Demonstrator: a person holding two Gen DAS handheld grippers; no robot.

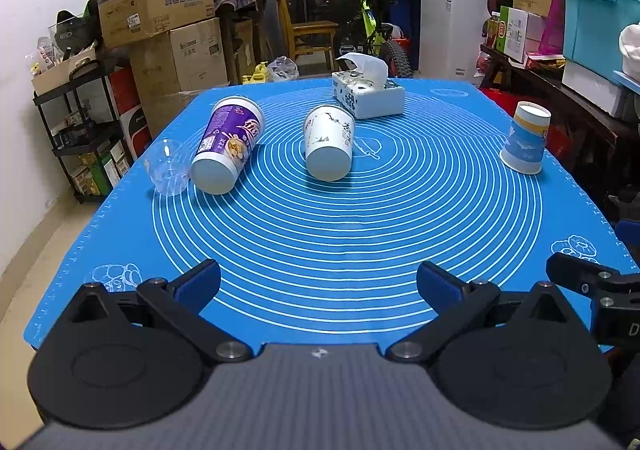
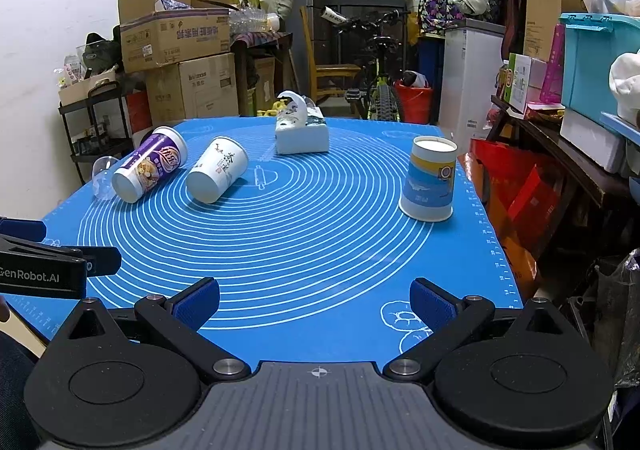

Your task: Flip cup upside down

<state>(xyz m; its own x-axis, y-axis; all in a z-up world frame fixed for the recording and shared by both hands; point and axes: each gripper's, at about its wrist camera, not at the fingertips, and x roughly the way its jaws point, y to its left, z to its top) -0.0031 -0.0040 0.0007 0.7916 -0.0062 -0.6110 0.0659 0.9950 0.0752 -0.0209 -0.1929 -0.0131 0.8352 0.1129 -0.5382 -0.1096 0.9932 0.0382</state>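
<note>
A purple cup (image 1: 226,146) (image 2: 150,169) and a white printed cup (image 1: 329,146) (image 2: 218,174) lie on their sides on the blue mat (image 1: 340,234) (image 2: 280,242), bases toward me. A clear plastic cup (image 1: 166,168) (image 2: 102,178) lies left of the purple one. A blue and yellow paper cup (image 1: 526,138) (image 2: 430,178) stands upside down at the right. My left gripper (image 1: 318,282) is open and empty near the mat's front edge. My right gripper (image 2: 314,300) is open and empty at the front right, apart from all cups.
A tissue box (image 1: 368,92) (image 2: 302,132) stands at the mat's far side. Stacked cardboard boxes (image 1: 160,30) and a black cart (image 1: 86,130) are at the left. Shelves with bins (image 2: 580,90) line the right. A bicycle (image 2: 376,82) stands behind the table.
</note>
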